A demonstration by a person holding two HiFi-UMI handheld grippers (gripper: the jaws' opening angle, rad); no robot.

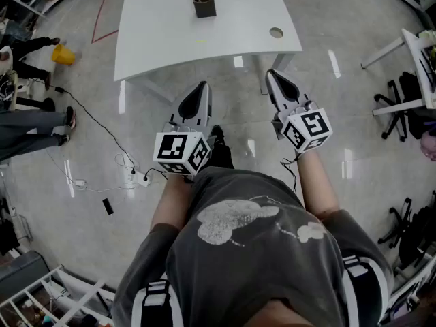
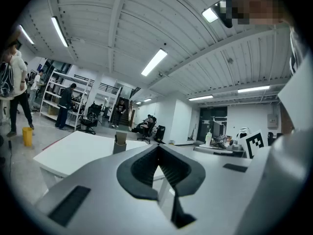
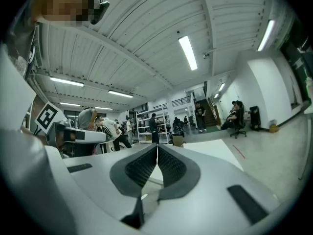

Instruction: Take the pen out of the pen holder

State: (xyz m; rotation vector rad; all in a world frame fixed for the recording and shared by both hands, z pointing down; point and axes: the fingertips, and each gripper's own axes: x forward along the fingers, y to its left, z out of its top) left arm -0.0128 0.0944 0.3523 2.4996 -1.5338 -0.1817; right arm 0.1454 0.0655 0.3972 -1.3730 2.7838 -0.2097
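White, round-cornered table (image 1: pixel 163 39) is being used as the landmark.

- Brown, square-sided pen holder (image 1: pixel 203 0) is being seen upright on the tabletop, well back from the near edge and left of the round cable hole (image 1: pixel 276 32). The pen inside cannot be made out.
- Grey-jawed left gripper (image 1: pixel 202 86) and grey-jawed right gripper (image 1: pixel 272 75) are being held level, just short of the near edge and over the floor. Neither is touching the table.
- Both pairs of jaws are being kept pressed together, tip to tip, with nothing between them.
- Bare tabletop is being left open between the near edge and the holder.
- Glossy grey floor (image 1: pixel 354 148) is lying open right of the table. A yellow bucket (image 1: pixel 63 54) and a cable run (image 1: pixel 122 172) are lying off its left side.
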